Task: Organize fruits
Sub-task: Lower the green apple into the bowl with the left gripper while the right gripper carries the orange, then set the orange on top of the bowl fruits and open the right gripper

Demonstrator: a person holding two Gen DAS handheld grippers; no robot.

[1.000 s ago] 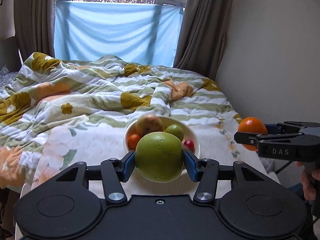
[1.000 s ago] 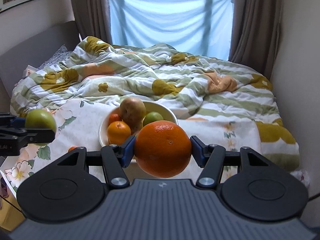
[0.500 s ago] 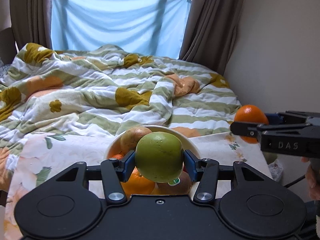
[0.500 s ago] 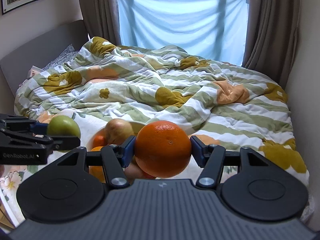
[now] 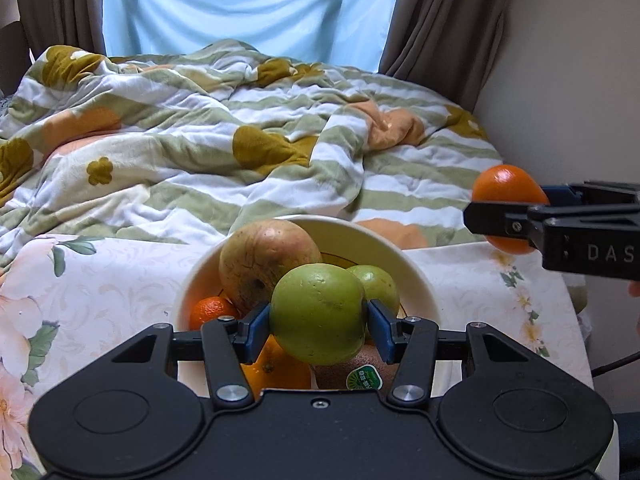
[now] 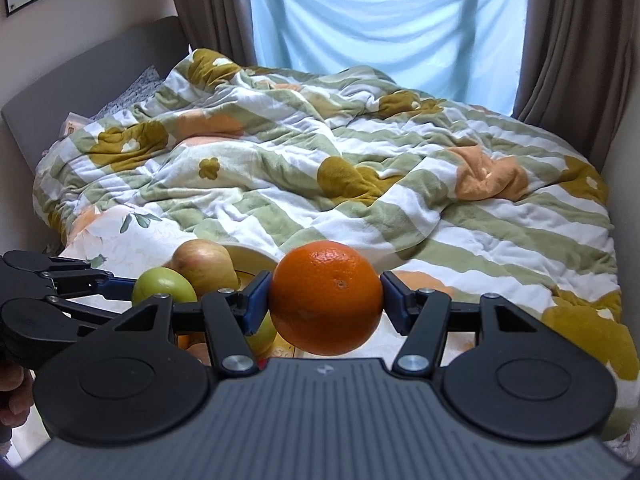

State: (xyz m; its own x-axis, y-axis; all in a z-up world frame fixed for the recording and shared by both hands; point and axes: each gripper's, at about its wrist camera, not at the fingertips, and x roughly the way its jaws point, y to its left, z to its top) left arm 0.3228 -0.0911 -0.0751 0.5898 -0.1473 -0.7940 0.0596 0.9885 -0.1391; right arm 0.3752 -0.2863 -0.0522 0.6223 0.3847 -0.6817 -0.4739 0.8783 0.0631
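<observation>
Between the blue pads of the left tongs (image 5: pixel 319 322) sits a green apple (image 5: pixel 318 312), clamped on both sides; the right tongs (image 6: pixel 325 306) grip an orange (image 6: pixel 326 296) in the same way. Compared with a second ago, both tongs have travelled forward and slightly down toward the bowl (image 5: pixel 416 276). The apple, earlier seen short of the bowl, now hangs directly over its contents, close above a large reddish-yellow fruit (image 5: pixel 268 256), a smaller green fruit (image 5: pixel 380 284), a small mandarin (image 5: pixel 210 310) and a stickered fruit at the near rim. The orange is near the bowl's right side but not yet above it. Grip width on both fruits is unchanged. Judged from this layout, the task is at the placing stage: the apple is close to release, with the orange to follow. Both tongs point forward and steeply downward, held roughly level across. The bowl rests on a surface covered by a floral cloth (image 5: pixel 100 280), with the bed and its striped quilt (image 5: pixel 240 140) beyond.
</observation>
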